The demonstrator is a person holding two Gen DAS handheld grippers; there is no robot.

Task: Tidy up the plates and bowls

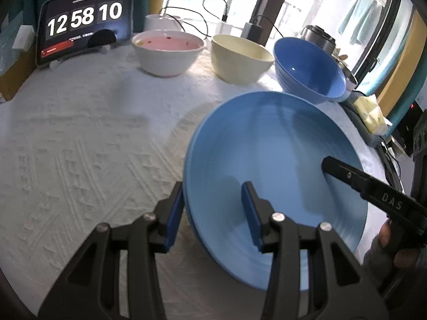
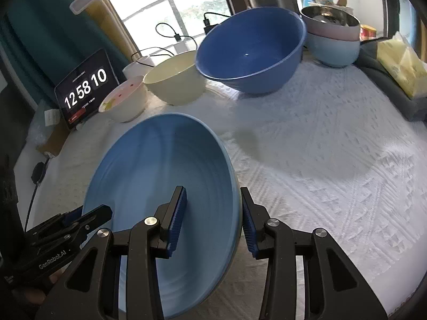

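Two black hand-held grippers with blue ribbed pads grip one large, shallow light-blue ceramic plate from opposite sides. At the plate's left edge, the left gripper has one pad inside the dish and one outside under the rim, jaws narrowed onto it. At the plate's right edge, the right gripper pinches the rim the same way. Carried between them, the plate tilts just above a white textured tablecloth.

Further back on the cloth stands a row of three bowls. Leftmost is a white bowl with a pink inside, then a cream-yellow bowl just beside it, then a deep dark-blue bowl. Behind the row's left end, a black tablet stands propped and shows large clock digits. In the right wrist view, a pale blue bowl holding a pink one stands beside the dark-blue bowl.
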